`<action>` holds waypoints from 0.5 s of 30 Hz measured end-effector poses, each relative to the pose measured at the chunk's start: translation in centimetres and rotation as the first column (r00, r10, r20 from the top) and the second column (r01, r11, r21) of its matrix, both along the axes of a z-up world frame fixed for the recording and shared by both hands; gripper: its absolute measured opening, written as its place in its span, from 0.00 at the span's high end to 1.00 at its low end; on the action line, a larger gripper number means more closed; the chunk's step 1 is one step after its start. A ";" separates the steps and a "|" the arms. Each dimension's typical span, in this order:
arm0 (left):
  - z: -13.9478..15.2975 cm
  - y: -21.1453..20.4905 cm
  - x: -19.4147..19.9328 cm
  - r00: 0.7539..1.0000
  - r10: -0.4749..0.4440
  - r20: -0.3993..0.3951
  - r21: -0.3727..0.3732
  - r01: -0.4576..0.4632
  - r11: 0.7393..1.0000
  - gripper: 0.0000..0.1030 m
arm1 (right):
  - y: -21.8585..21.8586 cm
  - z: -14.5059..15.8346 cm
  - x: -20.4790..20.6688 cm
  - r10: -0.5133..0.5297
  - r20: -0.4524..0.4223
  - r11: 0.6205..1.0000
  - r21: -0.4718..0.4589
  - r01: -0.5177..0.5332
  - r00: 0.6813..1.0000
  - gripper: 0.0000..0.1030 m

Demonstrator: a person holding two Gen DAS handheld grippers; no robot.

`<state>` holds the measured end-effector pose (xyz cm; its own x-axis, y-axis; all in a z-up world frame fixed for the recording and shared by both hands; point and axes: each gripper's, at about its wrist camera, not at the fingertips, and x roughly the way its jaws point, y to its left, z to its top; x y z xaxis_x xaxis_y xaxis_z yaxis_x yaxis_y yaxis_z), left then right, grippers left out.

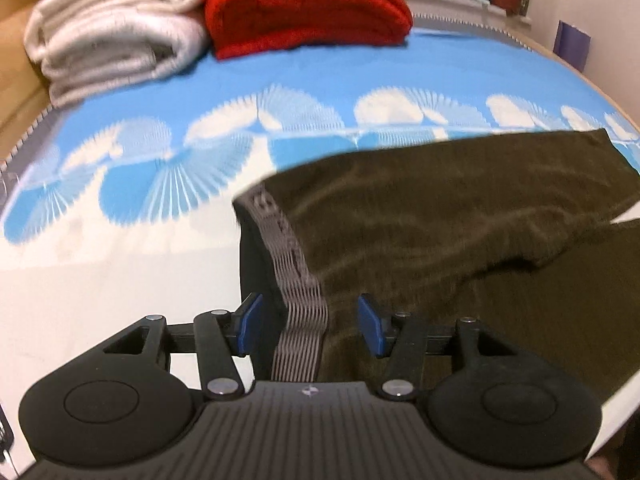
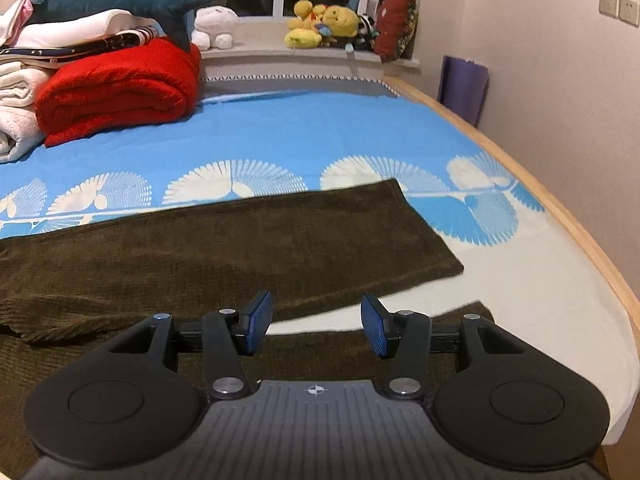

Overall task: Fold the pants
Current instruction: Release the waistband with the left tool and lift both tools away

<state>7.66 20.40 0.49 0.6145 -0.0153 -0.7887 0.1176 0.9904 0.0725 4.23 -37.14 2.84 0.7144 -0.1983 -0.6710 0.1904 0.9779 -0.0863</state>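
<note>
Barely begun — olive pants [image 2: 224,248] spread on the bed sheet [image 2: 304,136], legs apart, unfolded; left gripper [image 1: 310,328] gaping, unclamped, over the waistband [image 1: 296,296], right gripper [image 2: 316,326] parted, empty, near the cuffs — every fold left.

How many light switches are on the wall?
2. Both sit side by side high on the right-hand wall: the left switch and the right switch. Others may be out of view.

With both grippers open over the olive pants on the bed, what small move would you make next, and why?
Probably lower the right gripper onto the near leg's cuff and close: the pants lie flat with legs apart, and the left gripper hangs open over the waistband, gripping nothing.
</note>
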 end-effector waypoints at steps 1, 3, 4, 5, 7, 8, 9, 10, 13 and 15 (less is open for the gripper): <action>0.1 -0.2 0.3 1.000 0.006 0.011 0.001 -0.006 1.000 0.45 | 0.1 0.1 0.1 0.000 0.004 1.000 0.000 0.000 1.000 0.50; 0.3 -0.5 1.0 1.000 0.021 0.020 -0.024 -0.021 1.000 0.45 | 0.3 0.3 0.3 -0.001 0.014 1.000 0.006 0.001 1.000 0.50; -0.1 -0.9 1.7 0.999 0.028 0.022 -0.031 -0.027 0.999 0.44 | 0.4 0.4 0.5 -0.001 0.023 1.000 0.009 0.001 1.000 0.50; -0.1 -1.2 2.1 0.999 0.038 0.025 -0.034 -0.037 0.999 0.42 | 0.5 0.5 0.6 -0.003 0.032 1.000 0.010 0.003 0.999 0.50; 0.5 -1.2 2.6 0.998 0.058 0.035 -0.044 -0.057 0.997 0.37 | 0.7 0.6 0.9 -0.009 0.044 1.000 0.015 0.008 0.999 0.48; 0.6 -1.3 2.8 0.997 0.067 0.037 -0.054 -0.065 0.996 0.36 | 0.8 0.7 1.0 -0.010 0.051 1.000 0.019 0.009 0.999 0.45; 0.9 -1.4 3.1 0.997 0.073 0.038 -0.066 -0.071 0.995 0.36 | 0.9 0.7 1.2 -0.010 0.058 1.000 0.023 0.008 0.998 0.43; 1.0 -1.4 3.3 0.996 0.080 0.039 -0.074 -0.077 0.994 0.36 | 1.1 0.7 1.4 -0.007 0.062 1.000 0.024 0.006 0.998 0.41; 1.2 -2.0 4.2 0.995 0.095 0.036 -0.087 -0.091 0.992 0.36 | 1.6 0.7 2.1 -0.007 0.064 1.000 0.023 0.006 0.998 0.41; 1.2 -2.4 4.6 0.995 0.093 0.029 -0.094 -0.090 0.992 0.36 | 2.0 0.8 2.5 -0.005 0.066 0.999 0.037 0.003 0.998 0.41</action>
